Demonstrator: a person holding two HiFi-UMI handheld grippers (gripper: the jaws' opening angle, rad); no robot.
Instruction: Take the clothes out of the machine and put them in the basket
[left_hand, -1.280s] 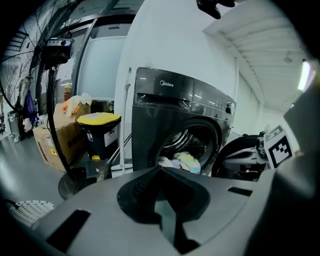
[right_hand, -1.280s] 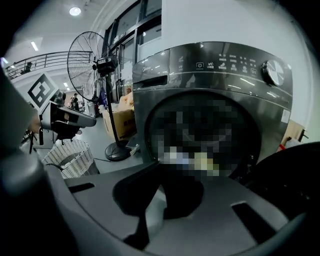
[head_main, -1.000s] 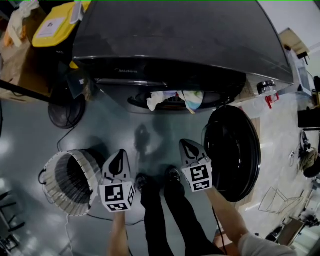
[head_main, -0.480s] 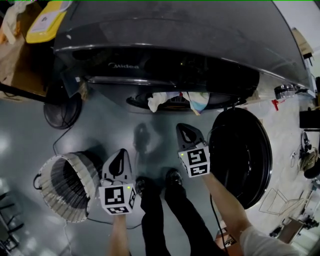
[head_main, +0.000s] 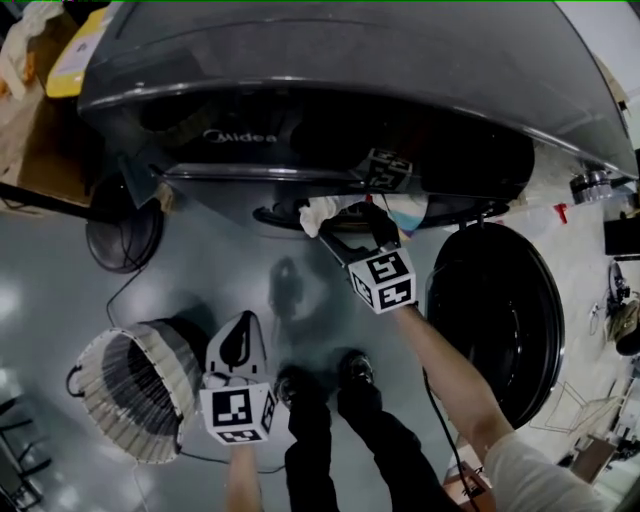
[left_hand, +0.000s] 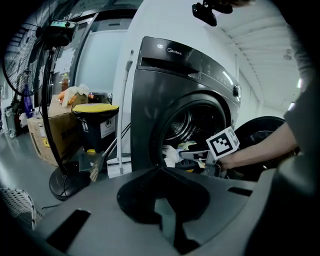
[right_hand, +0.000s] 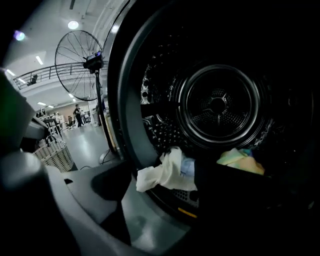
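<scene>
R gripper, upper centre: jaws just opening, white crumpled cloth between, ungripped; shallow pinch risks dropping it. L gripper: clenched, empty.

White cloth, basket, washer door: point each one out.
white cloth (right_hand: 166, 172), right gripper view, on its draped middle.
basket (head_main: 130, 428), head view, on its woven wall.
washer door (head_main: 495, 320), head view, on its dark centre.

The machine was a dark front-loader with its round door swung wide open. A white cloth hung over the drum's lip, with a pale yellow-green cloth beside it. The woven basket stood on the floor, well apart.
</scene>
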